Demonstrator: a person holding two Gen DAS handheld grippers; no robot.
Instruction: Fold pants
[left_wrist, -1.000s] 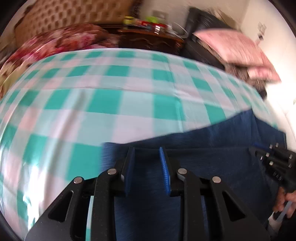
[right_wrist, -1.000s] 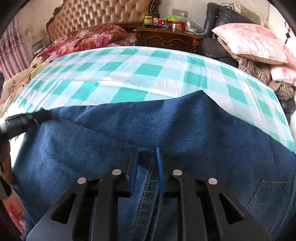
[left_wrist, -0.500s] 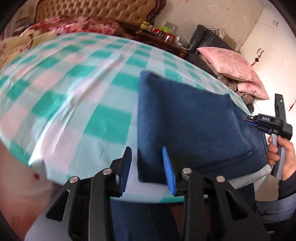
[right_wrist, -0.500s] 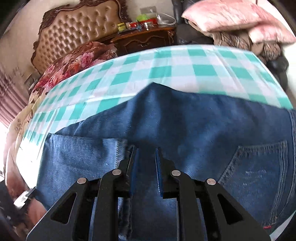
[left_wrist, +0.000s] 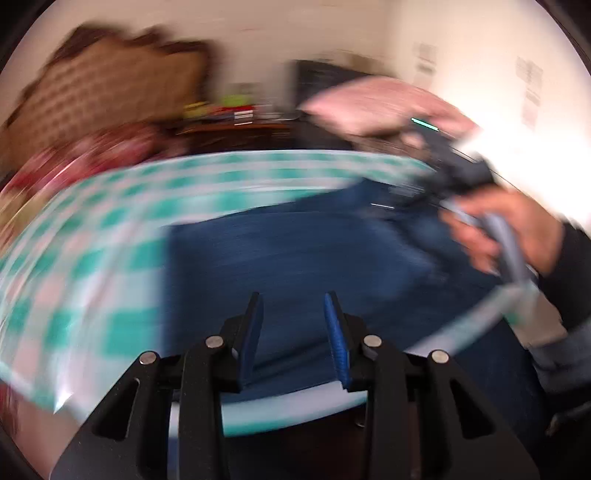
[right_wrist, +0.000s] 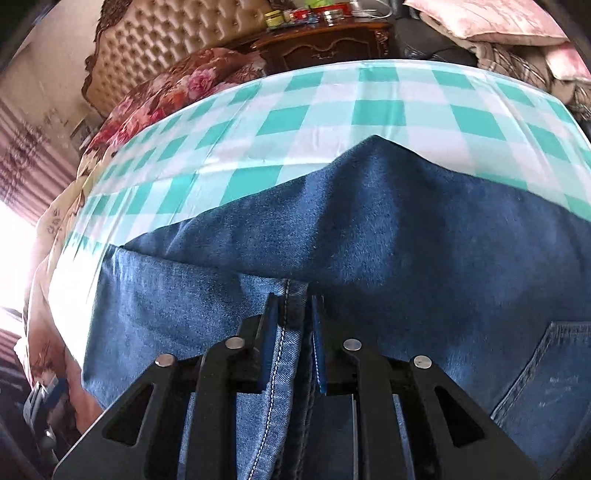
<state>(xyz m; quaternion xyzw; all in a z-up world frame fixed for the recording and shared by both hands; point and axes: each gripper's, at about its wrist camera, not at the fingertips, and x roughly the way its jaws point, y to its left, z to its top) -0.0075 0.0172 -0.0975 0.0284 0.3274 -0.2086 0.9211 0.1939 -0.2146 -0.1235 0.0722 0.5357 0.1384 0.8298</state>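
Since a second ago, the left gripper (left_wrist: 293, 328) is withdrawn, spread and empty, from the folded blue denim pants (right_wrist: 388, 229), whose seamed edge is kept pinched by the right gripper (right_wrist: 293, 328), so one fold is judged laid.

Tufted tan headboard (right_wrist: 155, 40) at 11 o'clock, floral bedding (right_wrist: 177, 88) below it. Dark wood nightstand (right_wrist: 325, 40) at 12, cluttered w/ jars. Pink pillows (right_wrist: 491, 18) at 1. Bright light from 9.
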